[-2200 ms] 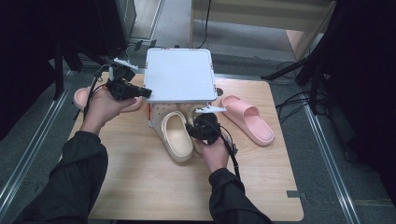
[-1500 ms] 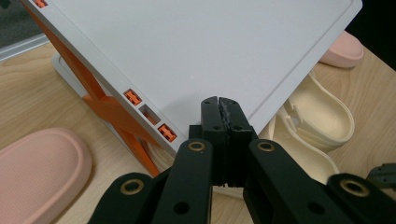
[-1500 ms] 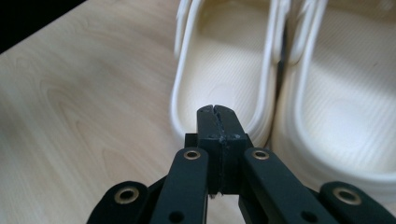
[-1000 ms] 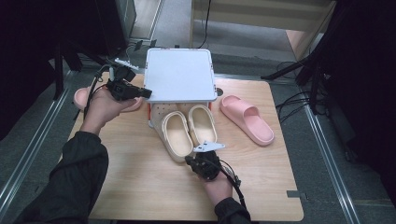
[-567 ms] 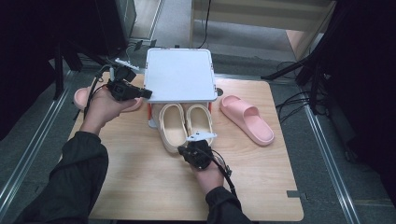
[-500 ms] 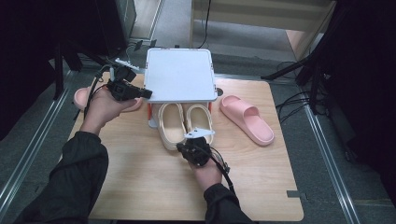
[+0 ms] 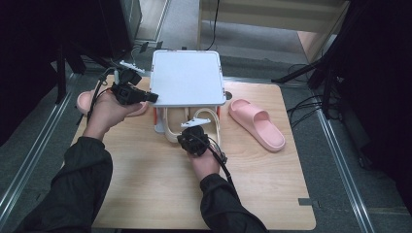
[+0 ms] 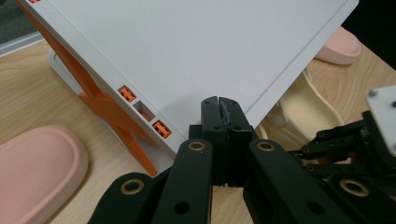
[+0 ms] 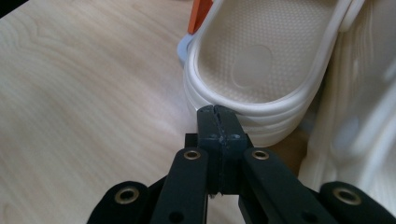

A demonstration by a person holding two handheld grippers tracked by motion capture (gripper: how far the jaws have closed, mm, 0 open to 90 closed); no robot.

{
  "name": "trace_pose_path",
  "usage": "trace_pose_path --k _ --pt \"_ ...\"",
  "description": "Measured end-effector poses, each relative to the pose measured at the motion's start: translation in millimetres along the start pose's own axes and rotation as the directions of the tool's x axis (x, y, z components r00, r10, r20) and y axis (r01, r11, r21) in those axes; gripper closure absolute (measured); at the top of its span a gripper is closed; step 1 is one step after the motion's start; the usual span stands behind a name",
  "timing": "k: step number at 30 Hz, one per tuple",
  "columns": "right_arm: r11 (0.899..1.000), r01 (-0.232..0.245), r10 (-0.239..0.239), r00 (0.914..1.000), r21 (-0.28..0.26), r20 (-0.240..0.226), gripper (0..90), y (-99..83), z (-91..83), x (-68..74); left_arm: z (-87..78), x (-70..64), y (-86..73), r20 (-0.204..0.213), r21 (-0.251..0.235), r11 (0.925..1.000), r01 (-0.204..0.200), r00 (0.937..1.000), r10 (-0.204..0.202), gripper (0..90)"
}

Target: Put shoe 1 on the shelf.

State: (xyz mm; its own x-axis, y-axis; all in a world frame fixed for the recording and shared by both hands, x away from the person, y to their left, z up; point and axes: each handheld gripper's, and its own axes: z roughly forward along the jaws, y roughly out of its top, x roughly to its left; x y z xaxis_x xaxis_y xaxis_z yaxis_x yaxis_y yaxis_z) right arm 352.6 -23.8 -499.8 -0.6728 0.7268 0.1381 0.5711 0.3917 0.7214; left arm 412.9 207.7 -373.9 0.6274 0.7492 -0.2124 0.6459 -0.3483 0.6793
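The cream slippers [image 7: 192, 127] lie side by side, toes under the white rack [image 7: 186, 77], heels poking out near. They look light, soft and grippy; best nudged at the heel rim. The right gripper [image 9: 216, 122], jaws closed and empty, touches the left slipper's heel. The left gripper [image 8: 219, 115], also closed, rests at the rack's left edge.

A light wooden table [image 7: 145, 184] stands on a grey floor [image 7: 350, 194]. Black cables [image 7: 311, 104] trail across the floor to the table's right. Beyond the far edge stands a pale wooden bench [image 7: 272, 14], with dark curtains [image 7: 379, 73] on the right side.
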Motion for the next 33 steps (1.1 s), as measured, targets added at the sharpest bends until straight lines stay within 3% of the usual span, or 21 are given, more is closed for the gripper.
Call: trace_pose_path --k 13,16,24,33 --pt "0.999 -0.035 0.036 0.9987 -0.031 0.035 90.0 17.4 20.8 -6.6 -0.4 1.1 -0.4 0.003 -0.002 1.0 0.003 1.0 -0.003 90.0" --pt "0.999 -0.037 0.038 0.999 -0.037 0.022 90.0 16.7 19.2 -6.0 -0.7 2.6 -1.1 0.01 -0.005 1.0 0.003 0.9999 -0.003 90.0" --pt "0.998 -0.041 0.04 0.999 -0.056 -0.021 90.0 3.6 -0.5 -1.6 -0.8 2.8 -1.1 0.011 -0.005 1.0 0.003 0.9999 -0.003 90.0" --pt "0.998 -0.022 0.019 0.999 -0.062 -0.04 90.0 -24.0 -37.7 2.3 -0.7 1.9 -0.7 0.005 -0.003 1.0 0.007 1.0 -0.007 89.9"
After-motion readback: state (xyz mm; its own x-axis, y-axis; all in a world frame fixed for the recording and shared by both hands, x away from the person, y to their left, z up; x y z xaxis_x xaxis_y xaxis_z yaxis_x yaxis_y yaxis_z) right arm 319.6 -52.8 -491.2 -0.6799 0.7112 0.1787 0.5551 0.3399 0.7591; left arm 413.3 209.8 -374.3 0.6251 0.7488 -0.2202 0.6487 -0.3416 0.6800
